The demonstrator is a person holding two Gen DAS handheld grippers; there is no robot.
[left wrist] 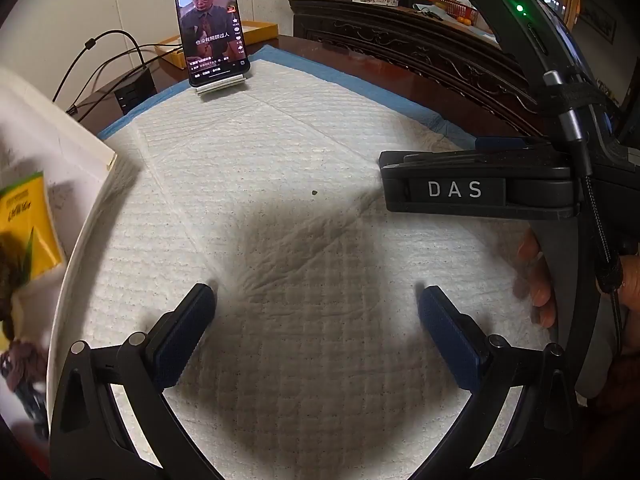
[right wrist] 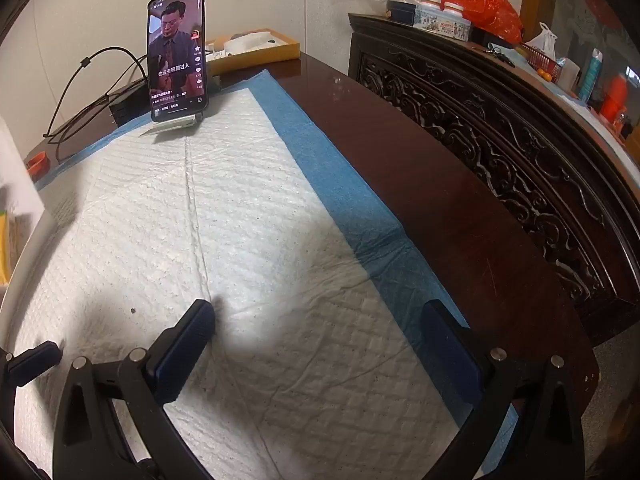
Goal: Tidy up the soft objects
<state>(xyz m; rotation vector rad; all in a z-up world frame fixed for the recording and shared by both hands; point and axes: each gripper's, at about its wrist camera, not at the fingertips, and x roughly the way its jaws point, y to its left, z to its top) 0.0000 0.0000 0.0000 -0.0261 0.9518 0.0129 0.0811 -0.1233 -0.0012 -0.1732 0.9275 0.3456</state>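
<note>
The dark wood table (right wrist: 420,208) is the biggest thing, and a white pad (left wrist: 280,184) with a blue edge covers most of it. Behind the table, at 2 o'clock in the right view, stands a carved wood cabinet (right wrist: 500,120) with an orange bag (right wrist: 476,0) on top.

At 9 o'clock in the left view a white box (left wrist: 52,152) is cut off by the edge. Inside it lies a yellow packet (left wrist: 28,224) and something dark brown (left wrist: 12,280), too blurry to name. These may be the soft things.

A phone (left wrist: 212,24) stands on a stand at 12 o'clock, its screen lit.

The left hand-held gripper (left wrist: 316,320) is spread wide over bare pad, pinching nothing. The right hand-held gripper (right wrist: 320,336) is spread wide too, also empty. In the left view a hand (left wrist: 536,280) holds it at 3 o'clock, partly hidden.
</note>
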